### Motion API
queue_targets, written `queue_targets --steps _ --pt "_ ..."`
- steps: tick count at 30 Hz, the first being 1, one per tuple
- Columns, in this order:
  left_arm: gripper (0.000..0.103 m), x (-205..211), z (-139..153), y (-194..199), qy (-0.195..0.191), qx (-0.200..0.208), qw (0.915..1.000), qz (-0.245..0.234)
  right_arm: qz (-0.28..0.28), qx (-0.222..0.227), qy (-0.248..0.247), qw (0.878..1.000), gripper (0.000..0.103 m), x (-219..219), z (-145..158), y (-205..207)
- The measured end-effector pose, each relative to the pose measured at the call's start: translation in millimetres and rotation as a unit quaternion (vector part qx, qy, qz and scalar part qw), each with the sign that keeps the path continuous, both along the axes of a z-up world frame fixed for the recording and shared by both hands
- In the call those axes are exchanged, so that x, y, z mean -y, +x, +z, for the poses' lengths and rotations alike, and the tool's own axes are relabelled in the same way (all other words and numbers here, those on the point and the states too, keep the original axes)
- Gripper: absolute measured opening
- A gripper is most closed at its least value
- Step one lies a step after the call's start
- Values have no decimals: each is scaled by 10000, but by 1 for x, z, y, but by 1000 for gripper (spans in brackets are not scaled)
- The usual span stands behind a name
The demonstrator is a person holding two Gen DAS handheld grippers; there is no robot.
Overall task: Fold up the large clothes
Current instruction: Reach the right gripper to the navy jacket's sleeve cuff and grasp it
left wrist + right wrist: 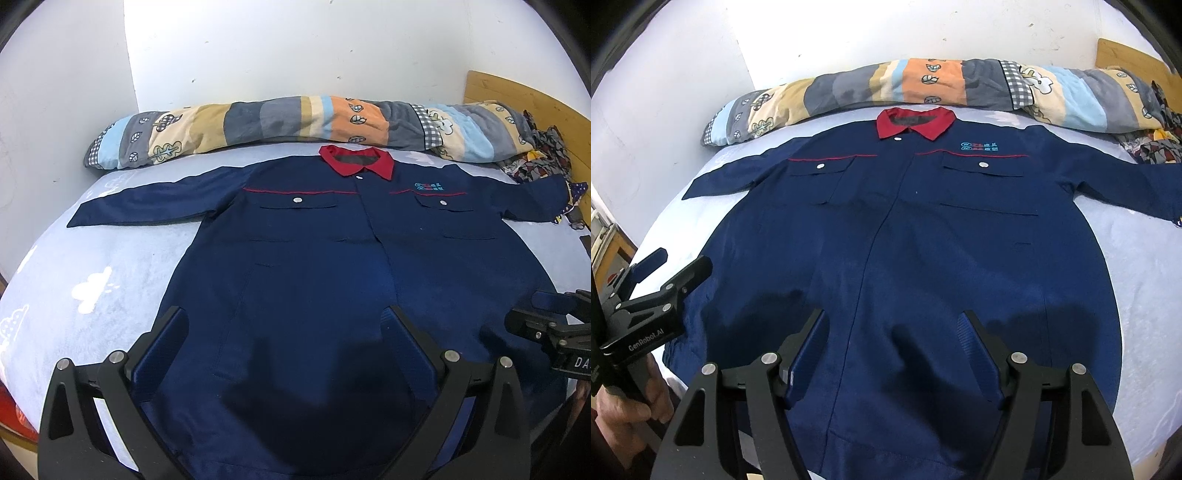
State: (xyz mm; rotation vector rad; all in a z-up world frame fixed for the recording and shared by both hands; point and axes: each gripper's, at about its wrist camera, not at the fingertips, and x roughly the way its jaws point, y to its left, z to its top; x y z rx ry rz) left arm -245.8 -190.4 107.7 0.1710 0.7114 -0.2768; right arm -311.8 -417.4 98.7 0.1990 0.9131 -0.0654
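A navy work jacket with a red collar lies flat and face up on the bed, both sleeves spread out to the sides. My left gripper hovers above the jacket's lower left part, jaws wide apart, nothing between them. My right gripper hangs over the lower middle of the jacket, also open and empty. Each gripper shows in the other's view: the right gripper at the right edge, the left gripper at the left edge, held by a hand.
A rolled patchwork quilt lies along the far side by the white wall. Patterned cloth is bunched at the far right near a wooden headboard. The light blue sheet shows on either side of the jacket.
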Motion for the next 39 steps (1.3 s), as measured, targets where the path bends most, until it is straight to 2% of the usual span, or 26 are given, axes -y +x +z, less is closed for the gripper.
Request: queue_targets --steps 8,11,13,16,18,21,24,28,30,31,35,37,39 --pt "103 4 1 5 -38 -34 10000 -1 -122 2 301 9995 74 10 0 -2" --pt "103 8 11 26 -153 87 9998 10 -249 -81 803 9964 74 31 -2 -1" --pt "103 10 15 41 -157 194 9997 37 -521 -17 1187 9916 74 56 2 -2" --pt "103 11 17 66 -271 76 9995 105 -1169 234 1904 9744 74 117 10 -14" --pt "103 8 19 77 -507 -59 9987 93 -1604 388 2154 9625 74 157 15 -22" --pt "103 9 24 81 -561 34 9984 -41 -2331 724 2526 9363 75 235 21 -40" --pt "103 14 26 83 -387 185 9989 -202 -2955 1037 2399 9189 73 313 31 -57" --pt "103 15 18 94 -457 -85 9984 -308 -3697 1196 1883 9020 73 413 40 -68" --pt "103 16 9 97 -360 -181 9985 -364 -4057 1315 1845 8855 72 464 38 -69" --pt "103 17 6 98 -285 -194 9987 -386 -4226 1382 1830 8768 72 485 35 -69" --pt "103 18 -1 101 -156 -182 9987 -453 -4629 1518 1714 8564 73 545 26 -53" --pt "103 20 -2 102 -147 -146 9987 -464 -4711 1451 1703 8532 74 574 19 -46" --pt "103 25 -3 101 -43 -37 9985 -543 -4708 1357 1637 8562 74 595 11 -32"
